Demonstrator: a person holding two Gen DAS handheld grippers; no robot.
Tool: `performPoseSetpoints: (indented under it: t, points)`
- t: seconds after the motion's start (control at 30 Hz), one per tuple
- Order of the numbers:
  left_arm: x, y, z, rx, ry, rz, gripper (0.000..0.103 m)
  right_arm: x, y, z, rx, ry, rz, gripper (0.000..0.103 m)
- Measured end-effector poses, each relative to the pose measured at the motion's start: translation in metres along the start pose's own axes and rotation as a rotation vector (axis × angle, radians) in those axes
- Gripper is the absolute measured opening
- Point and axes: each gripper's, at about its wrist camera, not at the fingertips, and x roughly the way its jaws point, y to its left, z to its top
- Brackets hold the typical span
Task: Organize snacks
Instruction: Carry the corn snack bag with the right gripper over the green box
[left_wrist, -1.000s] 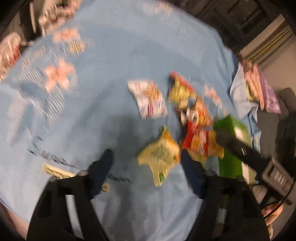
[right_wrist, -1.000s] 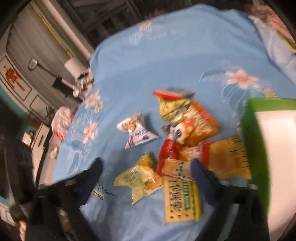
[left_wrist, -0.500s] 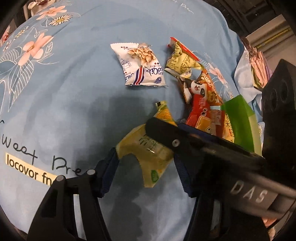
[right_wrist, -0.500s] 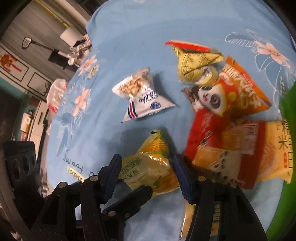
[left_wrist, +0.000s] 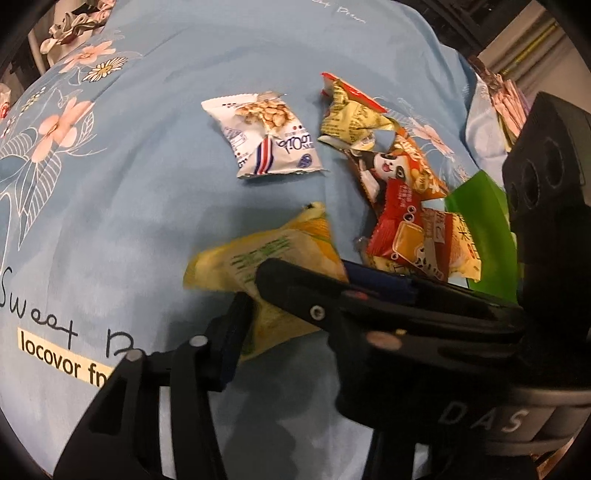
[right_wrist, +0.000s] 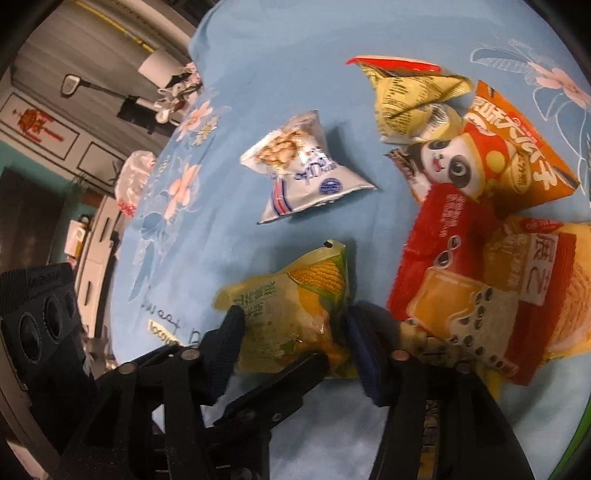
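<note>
Gripping corn packet (right_wrist: 295, 314) crosswise, right tool (right_wrist: 295, 328)

both tongs low and crossed — right tongs (right_wrist: 295, 332) pinched, left tongs (left_wrist: 295, 295) too.

Light blue floral cloth (left_wrist: 155, 155) is covering the whole work surface, while in the upper left of the right wrist view a grey panelled wall (right_wrist: 66, 48) is showing a red paper ornament (right_wrist: 35, 122) and teal trim (right_wrist: 40, 177) under dim light.
</note>
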Motion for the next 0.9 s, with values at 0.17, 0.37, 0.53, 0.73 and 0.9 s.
performPoseSetpoints:
  t: [0.17, 0.37, 0.53, 0.73, 0.9]
  points:
    - [-0.008, -0.006, 0.0, 0.039, -0.049, 0.003, 0.042, -0.011, 0.004, -0.003, -0.003, -0.058, 0.017, 0.05]
    - [-0.039, -0.019, -0.003, 0.117, -0.185, -0.018, 0.042, -0.047, 0.023, -0.006, -0.075, -0.189, 0.01, 0.05]
    - [-0.062, -0.032, -0.007, 0.172, -0.279, -0.029, 0.042, -0.079, 0.037, -0.012, -0.109, -0.292, 0.005, 0.05]
    - [-0.084, -0.054, -0.012, 0.23, -0.343, -0.087, 0.042, -0.115, 0.046, -0.026, -0.12, -0.379, -0.037, 0.05]
    - [-0.098, -0.085, -0.014, 0.289, -0.36, -0.141, 0.042, -0.145, 0.042, -0.034, -0.077, -0.43, -0.083, 0.05]
